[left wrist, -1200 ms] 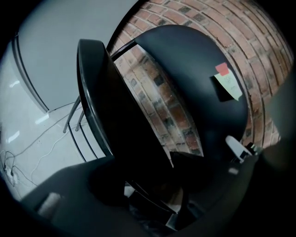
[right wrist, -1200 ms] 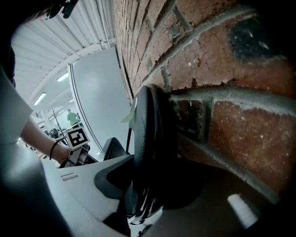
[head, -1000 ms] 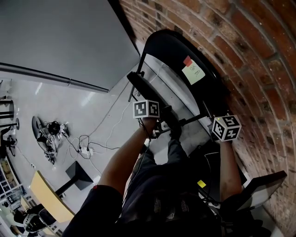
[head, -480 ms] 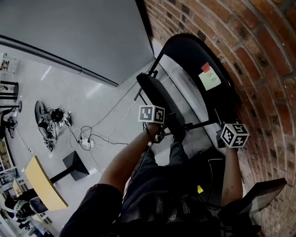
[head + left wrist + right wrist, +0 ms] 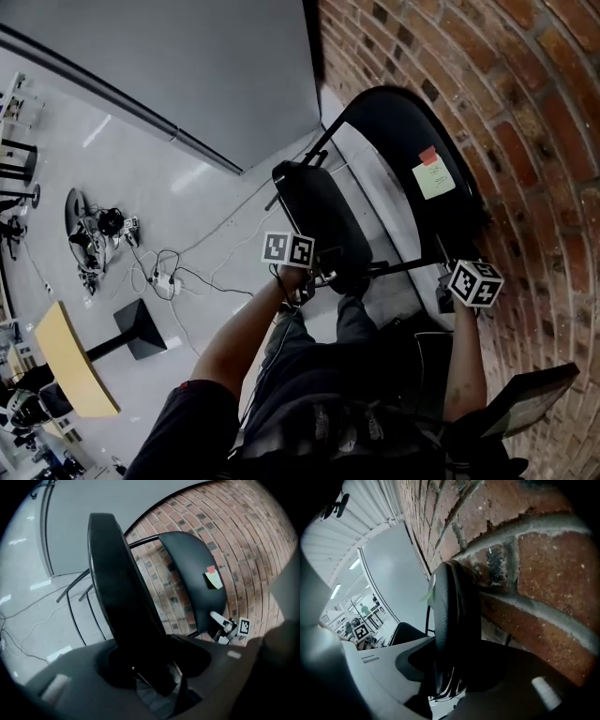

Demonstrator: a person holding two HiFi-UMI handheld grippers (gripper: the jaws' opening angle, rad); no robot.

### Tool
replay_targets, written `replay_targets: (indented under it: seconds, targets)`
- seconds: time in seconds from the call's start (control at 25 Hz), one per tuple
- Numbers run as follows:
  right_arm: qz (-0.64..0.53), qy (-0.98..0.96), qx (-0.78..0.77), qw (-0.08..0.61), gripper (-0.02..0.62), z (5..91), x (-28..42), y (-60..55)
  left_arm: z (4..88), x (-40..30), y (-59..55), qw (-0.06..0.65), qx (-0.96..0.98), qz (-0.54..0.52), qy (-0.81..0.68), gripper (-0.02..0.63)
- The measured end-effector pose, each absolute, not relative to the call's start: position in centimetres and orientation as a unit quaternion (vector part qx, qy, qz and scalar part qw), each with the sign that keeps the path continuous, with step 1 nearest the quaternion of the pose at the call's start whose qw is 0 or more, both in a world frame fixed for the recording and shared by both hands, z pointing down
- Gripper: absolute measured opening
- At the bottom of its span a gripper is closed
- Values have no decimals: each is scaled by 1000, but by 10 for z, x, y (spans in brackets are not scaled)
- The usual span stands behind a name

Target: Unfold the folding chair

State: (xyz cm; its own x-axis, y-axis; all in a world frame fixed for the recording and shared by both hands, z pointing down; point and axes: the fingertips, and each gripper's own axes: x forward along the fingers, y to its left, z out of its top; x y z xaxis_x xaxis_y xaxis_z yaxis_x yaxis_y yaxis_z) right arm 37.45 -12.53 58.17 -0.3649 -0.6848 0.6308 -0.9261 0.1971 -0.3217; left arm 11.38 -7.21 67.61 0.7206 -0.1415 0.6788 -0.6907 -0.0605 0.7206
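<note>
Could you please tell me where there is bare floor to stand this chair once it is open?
Bare floor lies between the grey wall panel, the seat and the cables. Nearer you it is crowded: cables, a black stand base and a wooden table. The backrest stands close to the brick wall, leaving little hand room.

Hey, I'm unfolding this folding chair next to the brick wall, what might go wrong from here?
The left tongs have just been closing on the smooth edge of the seat; it may slip free while swinging down. The right tongs grip the backrest right beside the brick wall, so they might scrape it.
</note>
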Motion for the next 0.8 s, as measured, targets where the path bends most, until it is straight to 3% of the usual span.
replay_targets:
  seconds: [0.8]
  targets:
    - [371,-737,530,193,178,593,370,-119,686,77,-47,620,687,219,-310,233]
